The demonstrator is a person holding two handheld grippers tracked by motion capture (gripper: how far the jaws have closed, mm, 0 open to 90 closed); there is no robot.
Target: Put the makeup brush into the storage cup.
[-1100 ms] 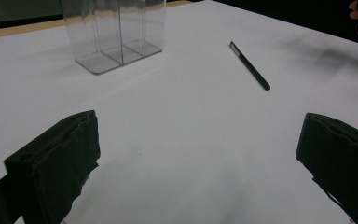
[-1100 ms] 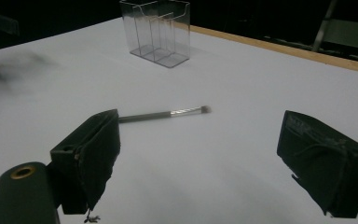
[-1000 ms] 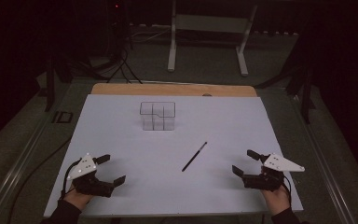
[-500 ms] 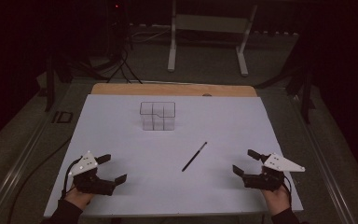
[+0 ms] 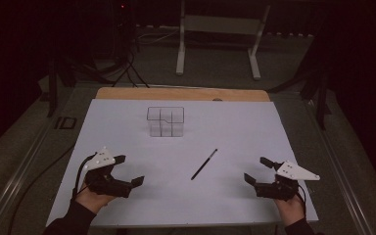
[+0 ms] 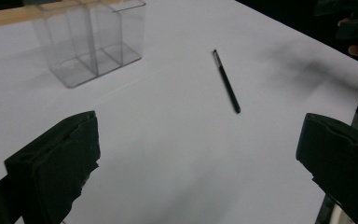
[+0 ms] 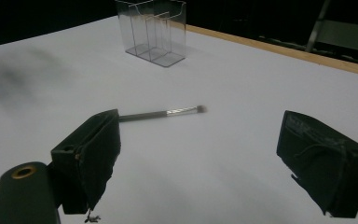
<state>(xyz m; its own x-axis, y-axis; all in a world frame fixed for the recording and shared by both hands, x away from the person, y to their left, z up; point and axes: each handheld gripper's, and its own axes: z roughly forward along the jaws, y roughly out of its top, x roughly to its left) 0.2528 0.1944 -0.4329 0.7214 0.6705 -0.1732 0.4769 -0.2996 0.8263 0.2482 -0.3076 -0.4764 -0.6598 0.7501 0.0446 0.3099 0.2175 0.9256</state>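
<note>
Down at the near left of the white surface (image 5: 127,127), the left hand-held gripper (image 5: 125,171) rests low with its jaws spread wide and nothing between them; a person's hand grips it from behind. At the near right, the right hand-held gripper (image 5: 258,169) sits the same way, jaws wide apart and empty, pointing inward toward the middle of the surface.

Between the two, slightly nearer the right one, a slim black makeup brush (image 5: 204,164) lies flat on the surface, apart from both hand-held grippers. It lies at a slant, its bristle tip toward the far right and its handle end toward the near left. In the right gripper view the brush (image 7: 161,113) lies just beyond the jaws, its handle end hidden behind the left jaw.

Farther back, left of centre, a clear plastic organizer (image 5: 165,121) with several upright compartments stands on the surface, well apart from the brush. Its compartments look empty.
</note>
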